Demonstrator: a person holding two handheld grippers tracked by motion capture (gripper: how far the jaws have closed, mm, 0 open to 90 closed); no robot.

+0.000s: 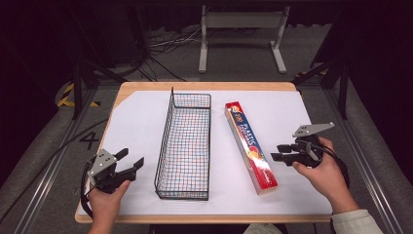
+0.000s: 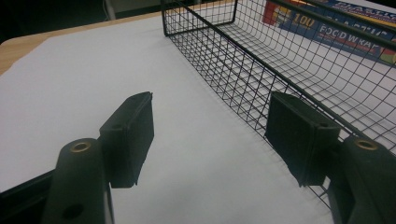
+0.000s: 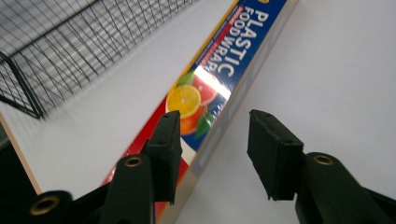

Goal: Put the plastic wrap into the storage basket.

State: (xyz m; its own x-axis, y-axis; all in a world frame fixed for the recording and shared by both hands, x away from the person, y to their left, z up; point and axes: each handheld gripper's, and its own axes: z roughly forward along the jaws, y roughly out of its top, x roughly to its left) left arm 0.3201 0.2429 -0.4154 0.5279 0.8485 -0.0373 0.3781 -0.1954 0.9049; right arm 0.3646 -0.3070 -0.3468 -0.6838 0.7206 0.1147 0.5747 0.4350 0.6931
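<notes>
A long box of plastic food wrap [image 1: 251, 146] lies flat on the white sheet, right of a black wire basket [image 1: 168, 122] that holds nothing. My right gripper [image 1: 276, 152] hovers just right of the box's near half, jaws pointing left at it. In the right gripper view the right gripper [image 3: 212, 149] is open above the box [image 3: 219, 70], pads apart from it, with the basket [image 3: 56, 46] beyond. My left gripper [image 1: 132, 157] rests left of the basket, open with nothing between its jaws [image 2: 210, 130]. Ahead of it are the basket's wall [image 2: 280, 60] and the box [image 2: 327, 23].
The white sheet [image 1: 136, 117] covers most of a wooden table [image 1: 204, 86], whose edge shows at the back and front. A white metal stand [image 1: 241, 22] and cables lie on the floor behind the table. Dark rails run along both sides.
</notes>
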